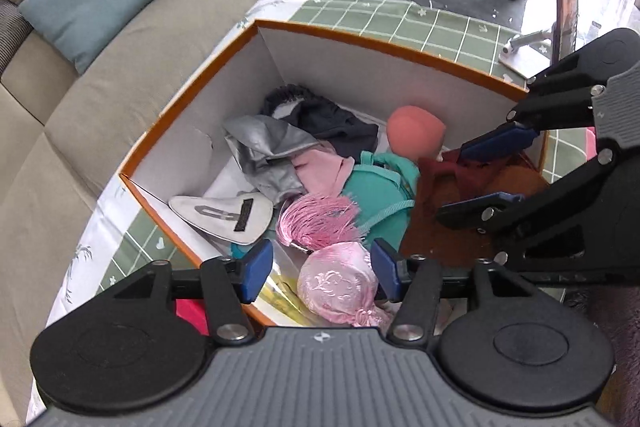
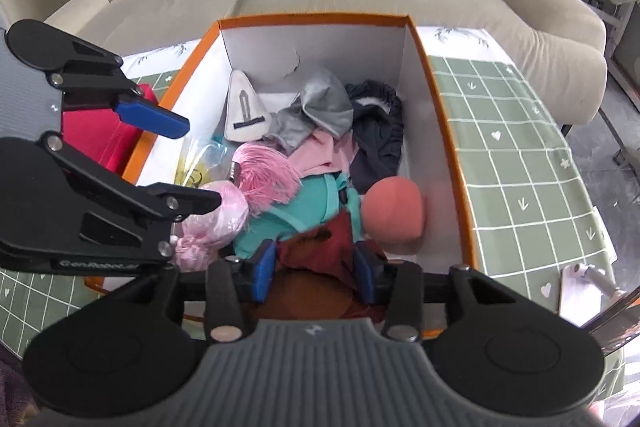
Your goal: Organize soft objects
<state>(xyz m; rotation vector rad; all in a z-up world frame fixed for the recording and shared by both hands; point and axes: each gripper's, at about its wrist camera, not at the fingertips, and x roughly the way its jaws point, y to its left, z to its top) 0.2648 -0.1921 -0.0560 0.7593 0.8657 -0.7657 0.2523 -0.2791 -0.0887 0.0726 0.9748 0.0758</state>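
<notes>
Both grippers point steeply down into the orange-rimmed box (image 2: 452,131), side by side. The left gripper (image 1: 322,267) has its blue-padded fingers (image 1: 256,267) spread apart, either side of a pink satin pouch (image 1: 340,287) without pressing on it. The right gripper (image 2: 316,267) sits at the box's near end, its fingers (image 2: 264,267) parted and flanking dark red cloth (image 2: 320,247), the pads not clamped on it.
</notes>
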